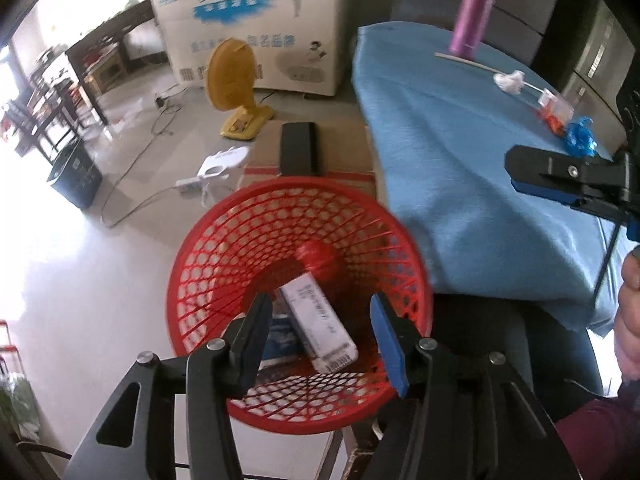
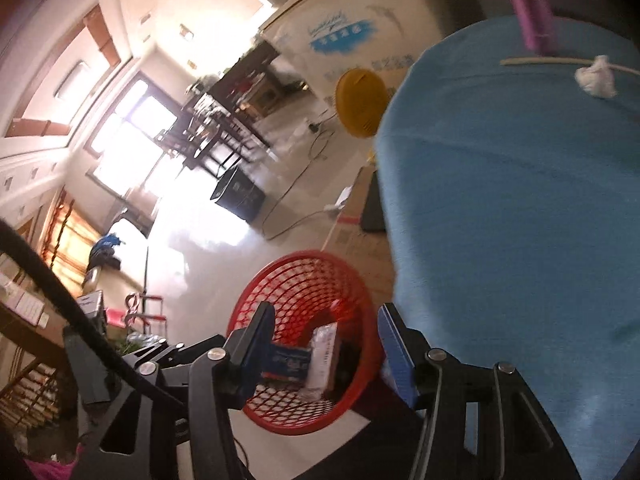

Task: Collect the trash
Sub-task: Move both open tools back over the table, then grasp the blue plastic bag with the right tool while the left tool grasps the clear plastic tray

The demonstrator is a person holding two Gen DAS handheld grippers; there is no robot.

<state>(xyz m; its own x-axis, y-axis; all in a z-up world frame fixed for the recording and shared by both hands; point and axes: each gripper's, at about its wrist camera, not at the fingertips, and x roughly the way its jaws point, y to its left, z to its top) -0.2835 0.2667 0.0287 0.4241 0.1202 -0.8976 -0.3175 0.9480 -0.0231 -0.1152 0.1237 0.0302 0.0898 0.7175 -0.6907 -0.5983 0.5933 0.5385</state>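
Over the red mesh basket (image 1: 300, 300) the left gripper (image 1: 320, 340) hangs part-open, empty — a white carton (image 1: 320, 324) lies below. In the right view, right gripper (image 2: 324, 344) part-open too; crumpled tissue (image 2: 596, 76) sits farther up the blue tablecloth (image 2: 520, 200).

The basket (image 1: 240, 240) stands open-topped beside the table (image 1: 460, 152), its mouth clear from above; boxes (image 1: 316, 320) and a red wad (image 1: 318, 258) fill its bottom. Beyond the basket a carton (image 1: 340, 148) blocks the floor; left of it the floor lies bare.
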